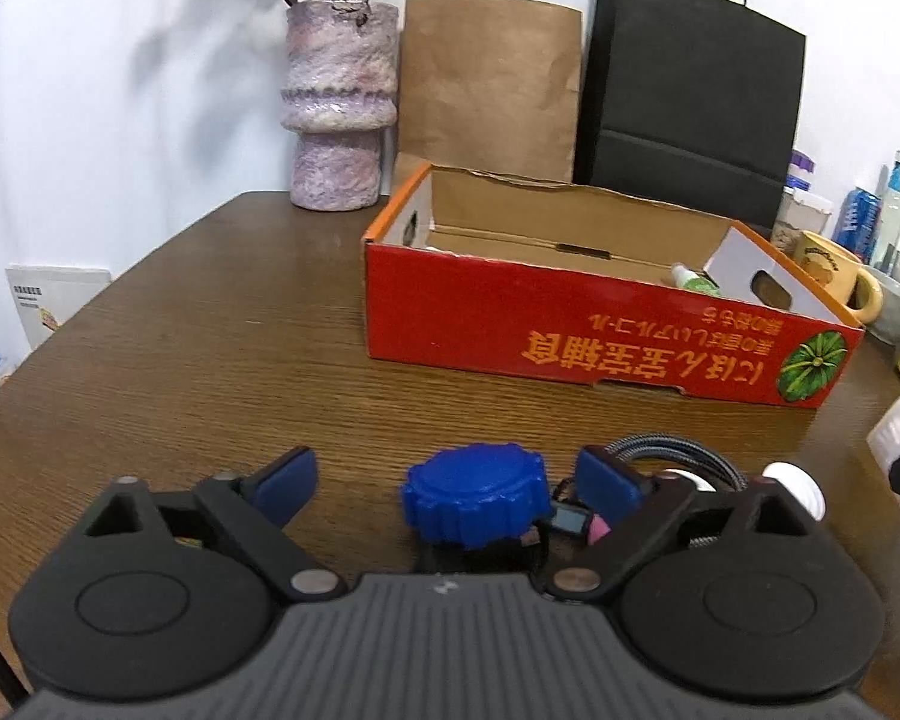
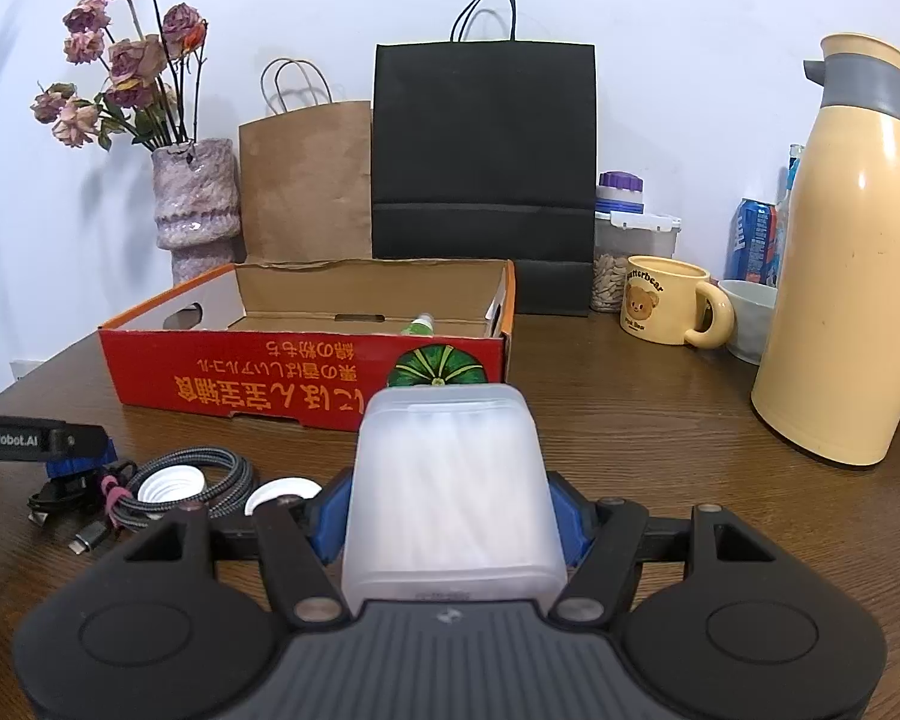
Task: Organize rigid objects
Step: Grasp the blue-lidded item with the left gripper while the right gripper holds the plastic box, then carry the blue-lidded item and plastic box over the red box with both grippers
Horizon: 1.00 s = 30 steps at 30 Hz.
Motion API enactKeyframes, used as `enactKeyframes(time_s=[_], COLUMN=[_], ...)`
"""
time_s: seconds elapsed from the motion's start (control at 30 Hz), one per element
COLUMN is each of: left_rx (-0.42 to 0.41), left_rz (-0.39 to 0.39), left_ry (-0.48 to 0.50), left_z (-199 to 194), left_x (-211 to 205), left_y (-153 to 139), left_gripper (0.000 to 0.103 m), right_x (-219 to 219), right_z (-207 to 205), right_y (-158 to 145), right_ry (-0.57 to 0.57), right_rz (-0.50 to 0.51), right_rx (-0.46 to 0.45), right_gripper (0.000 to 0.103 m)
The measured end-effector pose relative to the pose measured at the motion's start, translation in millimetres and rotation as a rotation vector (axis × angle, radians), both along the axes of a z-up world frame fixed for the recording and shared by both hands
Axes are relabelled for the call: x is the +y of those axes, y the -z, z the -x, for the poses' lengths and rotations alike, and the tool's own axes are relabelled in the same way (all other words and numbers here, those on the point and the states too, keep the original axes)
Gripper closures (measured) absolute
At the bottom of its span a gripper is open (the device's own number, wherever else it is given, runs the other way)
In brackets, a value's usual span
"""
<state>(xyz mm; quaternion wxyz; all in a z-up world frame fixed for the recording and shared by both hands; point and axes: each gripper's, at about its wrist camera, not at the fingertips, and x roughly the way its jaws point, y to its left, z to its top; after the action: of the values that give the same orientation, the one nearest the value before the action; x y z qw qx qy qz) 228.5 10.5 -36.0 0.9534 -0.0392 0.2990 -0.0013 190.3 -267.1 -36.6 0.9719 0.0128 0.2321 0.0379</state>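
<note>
A red cardboard box (image 1: 570, 324), open on top, stands on the brown table; it also shows in the right wrist view (image 2: 306, 378). A small green-and-white bottle (image 1: 693, 279) lies inside it. My left gripper (image 1: 450, 489) is open, its blue pads on either side of a blue ridged cap (image 1: 477, 495) without touching it. My right gripper (image 2: 450, 516) is shut on a frosted white plastic box (image 2: 450, 492) and holds it in front of the red box. A coiled braided cable (image 2: 192, 480) and white caps (image 2: 171, 486) lie at left.
A pink vase (image 1: 339, 108), a brown paper bag (image 1: 486, 90) and a black bag (image 1: 690, 102) stand behind the red box. A yellow bear mug (image 2: 666, 300), a white bowl (image 2: 750, 318), a cream thermos (image 2: 846, 264), a seed jar (image 2: 624, 252) and cans stand at right.
</note>
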Motion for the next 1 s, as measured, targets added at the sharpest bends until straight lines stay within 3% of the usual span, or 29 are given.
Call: enactKeyframes(time_s=[0.07, 0.13, 0.5, 0.83, 1.0], left_rx=[-0.005, -0.002, -0.028, -0.113, -0.134], left_rz=[0.006, 0.029, 0.061, 0.09, 0.051], left_ry=[0.003, 0.017, -0.008, 0.014, 0.044], left_z=[1, 2, 9, 24, 29], left_x=[0, 2, 8, 7, -5], left_y=[0, 0, -6, -22, -34], left_gripper=[0.024, 0.049, 0.05, 0.05, 0.05], right_x=[0, 1, 0, 5, 12], right_z=[0, 0, 1, 5, 5], right_y=[0, 0, -1, -8, -13], right_ry=[0.002, 0.002, -0.002, -0.007, -0.008], right_rz=[0.001, 0.004, 0.004, -0.01, -0.02], right_rx=[0.0, 0.0, -0.012, -0.05, -0.069], right_gripper=[0.039, 0.039, 0.039, 0.039, 0.039])
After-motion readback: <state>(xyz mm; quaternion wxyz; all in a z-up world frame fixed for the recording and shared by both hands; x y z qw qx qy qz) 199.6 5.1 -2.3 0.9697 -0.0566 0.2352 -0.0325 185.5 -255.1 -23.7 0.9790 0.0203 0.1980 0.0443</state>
